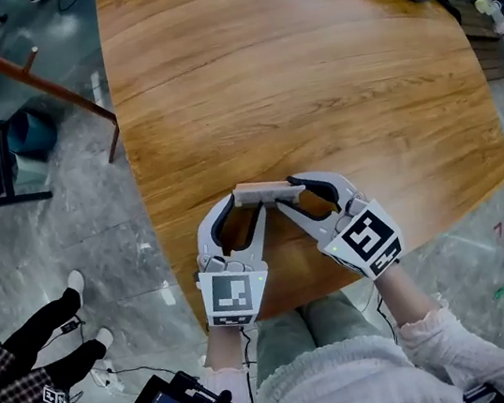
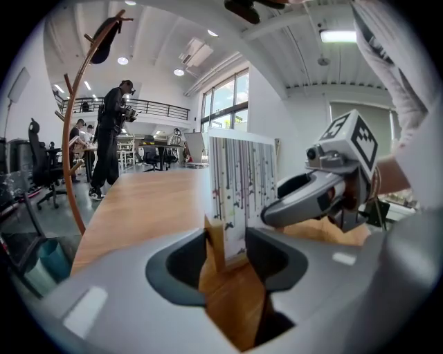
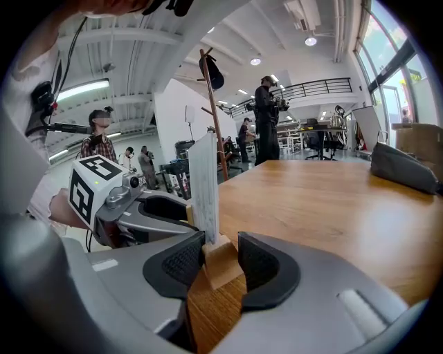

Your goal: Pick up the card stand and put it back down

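Two tools meet on one small thing near the front edge of the bench [image 1: 306,64]. On the left, the left hand-held gripper [image 1: 247,202] reaches forward, its jaws closed on the left end of the card stand [image 1: 269,191]. Its own view shows the wooden base and the foot of the card wedged between the pads with no gap on either side. The stand lies straight ahead of the person. Its long axis runs across them from left to right, so each tool has an end to itself and neither is the nearer. On the right, the right hand-held gripper [image 1: 287,193] comes in at a slant and is clamped on the other end. In its view the block sits snug between the ribbed pads.

From above, the card is only a thin pale strip along the top of the block. The left gripper view faces it nearly square and shows an upright white sheet with dark vertical streaks. The right gripper view catches it edge-on, standing straight in its slot. The base looks level with the bench top, but I cannot tell from any view whether it rests there or hangs just clear.

I'd judge that whichever way it goes next, both ends must move together or the block will tip.
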A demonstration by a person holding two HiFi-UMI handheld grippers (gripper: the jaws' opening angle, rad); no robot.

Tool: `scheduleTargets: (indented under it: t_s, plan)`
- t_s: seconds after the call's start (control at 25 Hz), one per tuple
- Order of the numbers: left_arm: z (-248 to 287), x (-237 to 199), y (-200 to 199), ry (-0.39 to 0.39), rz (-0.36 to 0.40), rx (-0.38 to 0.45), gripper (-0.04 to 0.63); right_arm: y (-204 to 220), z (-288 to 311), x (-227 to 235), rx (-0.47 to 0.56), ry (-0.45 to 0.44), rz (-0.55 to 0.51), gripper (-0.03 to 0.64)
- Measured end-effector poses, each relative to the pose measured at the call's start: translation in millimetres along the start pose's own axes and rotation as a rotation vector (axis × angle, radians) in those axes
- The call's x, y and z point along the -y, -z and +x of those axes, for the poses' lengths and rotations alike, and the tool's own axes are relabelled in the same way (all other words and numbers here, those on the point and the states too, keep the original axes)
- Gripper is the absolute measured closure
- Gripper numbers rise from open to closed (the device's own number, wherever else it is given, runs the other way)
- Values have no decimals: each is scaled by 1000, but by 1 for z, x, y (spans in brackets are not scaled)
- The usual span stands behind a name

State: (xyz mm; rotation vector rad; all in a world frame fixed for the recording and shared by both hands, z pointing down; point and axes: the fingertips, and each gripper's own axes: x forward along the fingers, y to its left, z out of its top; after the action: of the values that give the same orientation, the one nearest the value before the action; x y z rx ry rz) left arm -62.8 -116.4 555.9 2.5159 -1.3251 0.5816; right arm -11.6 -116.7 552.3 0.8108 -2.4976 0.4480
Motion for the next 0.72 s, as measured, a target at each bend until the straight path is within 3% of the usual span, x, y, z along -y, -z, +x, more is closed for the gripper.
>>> scheduleTargets:
  t_s: [0.64,0.72]
  plan:
    - [3,2,7,-46,107,-77,419,9,4,3,-34,-2,16,460]
    - [-1,0,7,-54,92,-75,417,8,2,2,-20,4,24,449]
